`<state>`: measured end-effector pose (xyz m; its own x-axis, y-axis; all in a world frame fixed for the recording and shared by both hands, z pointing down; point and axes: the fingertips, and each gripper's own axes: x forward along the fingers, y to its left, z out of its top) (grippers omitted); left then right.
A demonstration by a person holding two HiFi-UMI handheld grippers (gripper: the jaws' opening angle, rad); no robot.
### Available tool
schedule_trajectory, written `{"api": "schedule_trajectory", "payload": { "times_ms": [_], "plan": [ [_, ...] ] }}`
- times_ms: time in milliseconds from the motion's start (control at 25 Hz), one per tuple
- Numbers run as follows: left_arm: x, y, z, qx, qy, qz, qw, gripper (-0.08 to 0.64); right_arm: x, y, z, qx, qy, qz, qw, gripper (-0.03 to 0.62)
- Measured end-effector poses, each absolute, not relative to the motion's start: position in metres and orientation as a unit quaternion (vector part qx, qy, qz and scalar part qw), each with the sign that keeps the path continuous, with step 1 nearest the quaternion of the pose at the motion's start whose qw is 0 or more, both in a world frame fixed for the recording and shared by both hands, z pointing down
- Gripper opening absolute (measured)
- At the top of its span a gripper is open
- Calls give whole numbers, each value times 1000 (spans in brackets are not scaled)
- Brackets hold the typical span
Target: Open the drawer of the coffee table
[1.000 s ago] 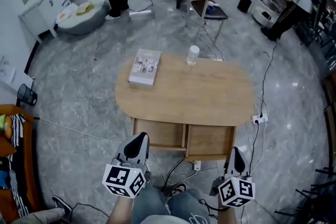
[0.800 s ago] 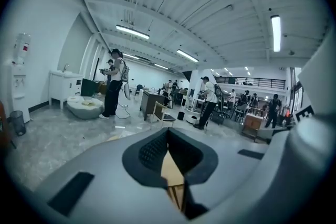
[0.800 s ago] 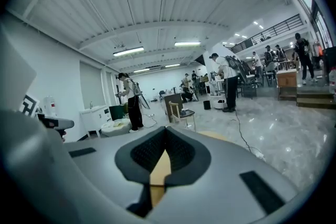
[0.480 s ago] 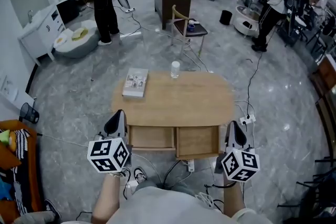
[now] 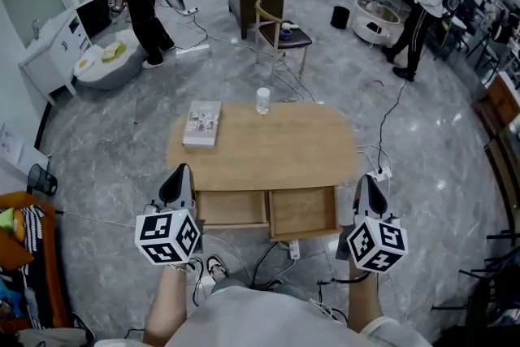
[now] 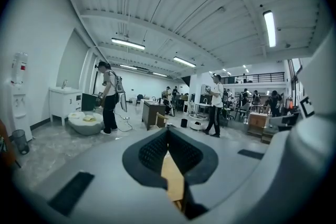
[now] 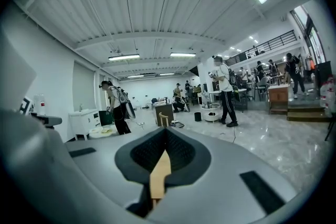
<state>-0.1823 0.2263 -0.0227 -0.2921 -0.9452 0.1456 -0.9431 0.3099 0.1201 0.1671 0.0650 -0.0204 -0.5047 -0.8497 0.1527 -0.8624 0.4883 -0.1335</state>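
Note:
The wooden coffee table (image 5: 268,154) stands in the middle of the head view, with two drawer fronts side by side on its near side. The left drawer (image 5: 233,208) sits flush. The right drawer (image 5: 302,212) appears to stick out slightly toward me. My left gripper (image 5: 179,172) hangs off the table's near left corner, shut and empty. My right gripper (image 5: 367,180) hangs off the near right corner, also shut and empty. Neither touches the table. In the left gripper view the left gripper (image 6: 168,131) points level across the room, as does the right gripper (image 7: 166,131) in the right gripper view.
A book (image 5: 202,123) and a small clear bottle (image 5: 262,100) rest on the tabletop's far side. A chair (image 5: 280,35) stands beyond the table. Cables and a power strip (image 5: 378,173) lie on the marble floor near the table. People stand farther off.
Both grippers have risen and the table now looks smaller and lower. The left gripper went from in front of the left drawer to off the left corner. Both stay shut.

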Motion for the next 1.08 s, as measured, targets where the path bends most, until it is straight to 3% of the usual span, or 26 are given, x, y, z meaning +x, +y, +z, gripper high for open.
{"api": "schedule_trajectory", "payload": {
  "times_ms": [160, 1080],
  "plan": [
    [-182, 224, -27, 587, -805, -6, 90, -5, 159, 71, -26, 500, -862, 54, 58, -2],
    [-173, 241, -24, 584, -807, -6, 92, -5, 159, 85, -36, 500, -864, 38, 50, -2]
  ]
}}
